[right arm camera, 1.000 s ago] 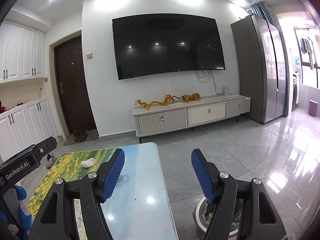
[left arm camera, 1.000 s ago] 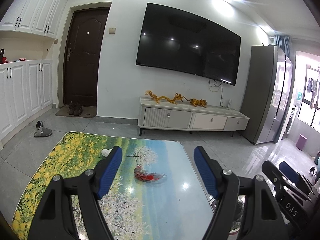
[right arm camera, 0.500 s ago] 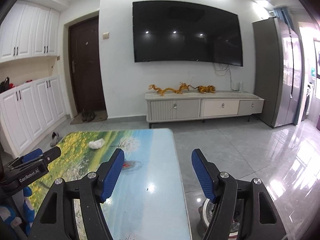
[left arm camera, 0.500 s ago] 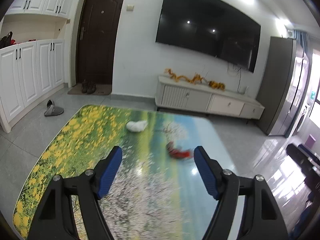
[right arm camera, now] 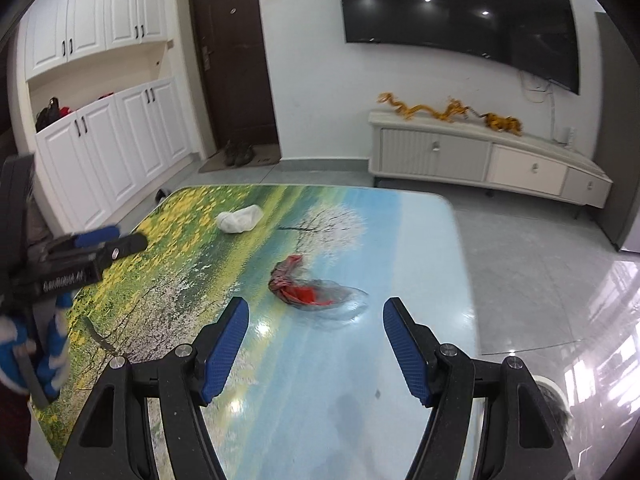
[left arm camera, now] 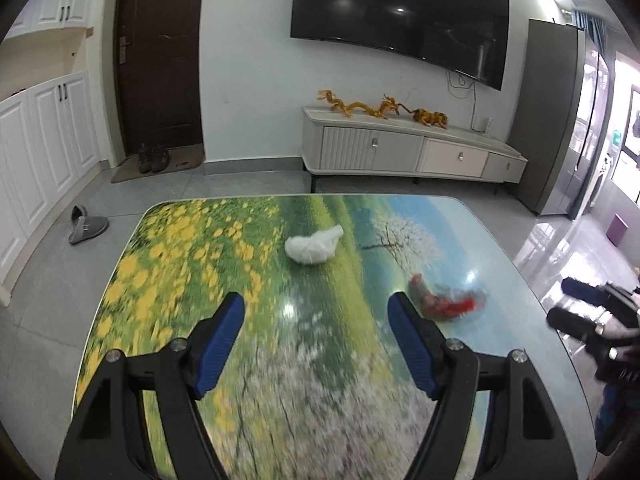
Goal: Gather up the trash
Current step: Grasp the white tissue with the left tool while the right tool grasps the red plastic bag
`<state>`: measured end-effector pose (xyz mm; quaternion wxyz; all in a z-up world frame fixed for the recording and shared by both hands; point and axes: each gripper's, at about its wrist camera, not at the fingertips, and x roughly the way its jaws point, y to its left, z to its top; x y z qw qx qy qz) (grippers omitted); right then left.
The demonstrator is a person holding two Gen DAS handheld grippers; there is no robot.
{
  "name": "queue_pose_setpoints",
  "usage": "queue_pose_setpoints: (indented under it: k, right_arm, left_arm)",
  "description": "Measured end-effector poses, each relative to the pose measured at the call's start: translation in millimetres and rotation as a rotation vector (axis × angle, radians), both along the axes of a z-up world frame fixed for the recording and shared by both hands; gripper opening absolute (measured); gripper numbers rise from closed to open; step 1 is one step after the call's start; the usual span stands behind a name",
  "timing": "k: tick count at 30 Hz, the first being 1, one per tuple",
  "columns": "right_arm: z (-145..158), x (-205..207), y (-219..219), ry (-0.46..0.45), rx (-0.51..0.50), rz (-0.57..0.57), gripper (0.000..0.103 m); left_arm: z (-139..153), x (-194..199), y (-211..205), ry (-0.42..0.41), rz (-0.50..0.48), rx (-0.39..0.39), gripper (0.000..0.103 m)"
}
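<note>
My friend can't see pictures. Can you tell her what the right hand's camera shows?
The right gripper, open and empty, points at a red and clear plastic wrapper on a table printed with flowers and sky. A crumpled white tissue lies farther back, and the left gripper shows at the left edge.

A glossy printed surface (right arm camera: 420, 240) mirrors ceiling lights beneath a crumpled white paper wad (left arm camera: 314, 246) and a thin, clear-and-red plastic wrapper (right arm camera: 316, 290). Ribbed blue pads line matt black plastic fingers (right arm camera: 224, 344); polished grey floor tiles (right arm camera: 540, 272) gleam beyond.
</note>
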<state>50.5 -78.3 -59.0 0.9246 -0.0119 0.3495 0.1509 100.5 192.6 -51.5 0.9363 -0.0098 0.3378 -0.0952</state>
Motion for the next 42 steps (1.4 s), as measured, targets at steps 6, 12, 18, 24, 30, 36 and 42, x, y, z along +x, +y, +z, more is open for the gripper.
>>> queue_pose_setpoints:
  k: [6,12,18,24,30,36,42]
  right_arm:
    - [-17,44,19,0.043,-0.01,0.095,0.068]
    - [-35,77,31,0.086,-0.017,0.148,0.068]
    - [-54,93,38,0.126,-0.018,0.183,0.068]
    - [-67,97,39,0.176,-0.002,0.198,0.054]
    - [-74,90,42,0.185,-0.035,0.227,0.03]
    - [-66,72,37,0.165,-0.011,0.212,0.018]
    - [-36,44,30,0.107,0.035,0.184,0.018]
  left_arm:
    - [-20,82,-7,0.069,-0.084,0.011,0.073]
    - [-52,140,-19,0.127,-0.104,0.04,0.073]
    - [-73,164,-21,0.177,-0.107,0.049,0.073]
    - [-79,158,-25,0.195,-0.122,0.054,0.055]
    - [-79,146,-22,0.213,-0.117,0.012,0.037]
    - [-69,113,-21,0.192,-0.105,0.002,0.034]
    - [-48,71,-31,0.147,-0.107,0.012,0.033]
